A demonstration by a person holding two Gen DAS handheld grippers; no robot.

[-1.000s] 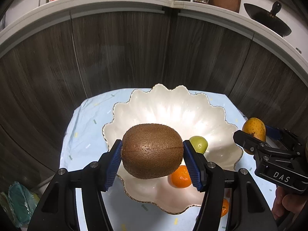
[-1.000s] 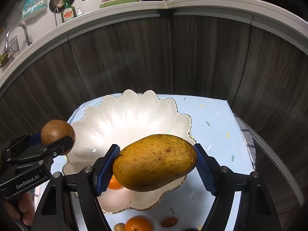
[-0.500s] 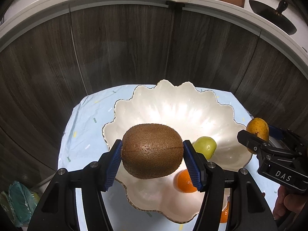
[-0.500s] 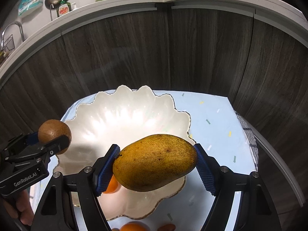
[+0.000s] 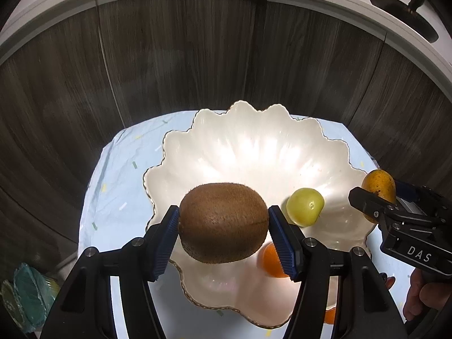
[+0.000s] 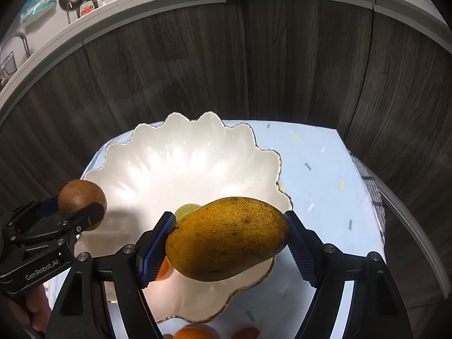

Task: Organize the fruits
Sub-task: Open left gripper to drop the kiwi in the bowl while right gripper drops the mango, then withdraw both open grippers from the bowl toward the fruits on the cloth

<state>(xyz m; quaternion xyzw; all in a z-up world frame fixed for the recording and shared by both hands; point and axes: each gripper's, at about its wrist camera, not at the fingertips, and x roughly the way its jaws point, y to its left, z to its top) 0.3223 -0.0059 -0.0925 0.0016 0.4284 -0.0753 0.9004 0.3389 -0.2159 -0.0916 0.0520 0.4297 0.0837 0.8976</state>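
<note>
Both claws have advanced over the scalloped bowl [image 5: 333, 152], left claw [image 5: 223, 230] clamped on a kiwi [image 5: 223, 223], right claw [image 6: 227, 241] clamped on a mango [image 6: 227, 238], seemingly ready to release.

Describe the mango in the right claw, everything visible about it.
The mango is a plump oval fruit with dull yellow-orange skin, finely speckled with dark spots and a small reddish mark near its middle. It lies roughly crosswise, slightly tilted, clamped end to end between the blue ribbed pads of the right claw. It hangs in the air over the near rim of the white scalloped bowl, touching nothing but the pads. The left wrist view shows one end beside that rim.
</note>
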